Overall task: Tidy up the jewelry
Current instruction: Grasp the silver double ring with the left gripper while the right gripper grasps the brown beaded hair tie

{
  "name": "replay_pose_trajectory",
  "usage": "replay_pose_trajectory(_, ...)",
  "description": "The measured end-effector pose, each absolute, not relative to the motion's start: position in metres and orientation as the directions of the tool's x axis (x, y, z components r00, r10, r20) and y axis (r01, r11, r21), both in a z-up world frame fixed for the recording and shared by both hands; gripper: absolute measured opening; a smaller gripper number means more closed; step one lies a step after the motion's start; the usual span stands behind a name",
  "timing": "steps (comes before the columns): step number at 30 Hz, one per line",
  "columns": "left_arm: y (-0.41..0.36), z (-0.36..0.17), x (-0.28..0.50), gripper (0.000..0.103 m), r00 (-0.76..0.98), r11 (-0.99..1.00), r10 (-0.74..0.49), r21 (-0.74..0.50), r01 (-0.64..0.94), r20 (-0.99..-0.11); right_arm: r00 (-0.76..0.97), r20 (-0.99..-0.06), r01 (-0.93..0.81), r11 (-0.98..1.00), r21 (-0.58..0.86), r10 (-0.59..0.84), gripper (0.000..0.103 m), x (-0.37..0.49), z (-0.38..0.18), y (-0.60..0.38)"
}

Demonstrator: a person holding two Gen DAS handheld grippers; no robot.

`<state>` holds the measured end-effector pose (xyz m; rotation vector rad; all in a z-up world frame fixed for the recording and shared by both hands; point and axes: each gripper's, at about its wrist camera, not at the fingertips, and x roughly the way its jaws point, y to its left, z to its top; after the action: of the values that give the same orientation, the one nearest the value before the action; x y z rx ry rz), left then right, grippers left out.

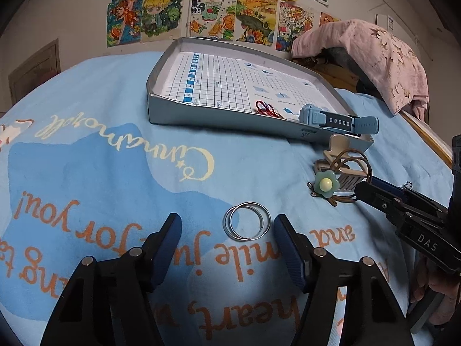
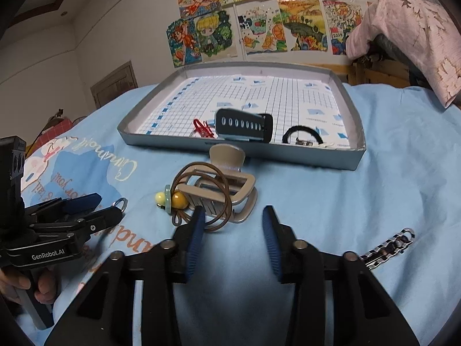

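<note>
A pair of silver hoop rings (image 1: 247, 221) lies on the blue cloth just ahead of my open, empty left gripper (image 1: 227, 226). A beige hair claw (image 2: 223, 193) with a brown hair tie and a green flower charm (image 1: 326, 184) lies just ahead of my open, empty right gripper (image 2: 232, 216). The grey tray (image 2: 355, 155) holds a blue watch (image 1: 331, 116), a red cord (image 2: 201, 127) and a black hair tie (image 2: 302, 132). A silver chain bracelet (image 2: 389, 246) lies to the right of my right gripper.
The blue printed cloth (image 1: 100, 173) covers the surface. A pink cloth (image 2: 412, 37) drapes over something at the back right. Drawings hang on the wall behind. The right gripper (image 1: 403, 210) shows at the right of the left wrist view.
</note>
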<state>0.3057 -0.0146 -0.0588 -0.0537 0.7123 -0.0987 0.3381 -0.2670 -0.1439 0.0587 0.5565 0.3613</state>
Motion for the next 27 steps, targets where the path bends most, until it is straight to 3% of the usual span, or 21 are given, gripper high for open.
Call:
replay_pose_trajectory(3, -0.016, -0.060, 0.307, 0.057, 0.747, 0.994, -0.113, -0.082, 0.079, -0.655, 0.781, -0.514, -0.328, 0.934, 0.144, 0.354, 0.031, 0.339, -0.144, -0.263)
replay_pose_trajectory(13, -0.015, -0.062, 0.309, 0.028, 0.730, 0.988, -0.155, -0.121, 0.100, -0.665, 0.774, -0.515, -0.343, 0.927, 0.149, 0.369, 0.006, 0.338, -0.143, -0.260)
replay_pose_trajectory(27, -0.007, -0.047, 0.300, 0.027, 0.764, 0.969, -0.233, -0.208, 0.132, -0.602, 0.814, -0.420, -0.374, 0.915, 0.148, 0.401, 0.002, 0.319, -0.118, -0.266)
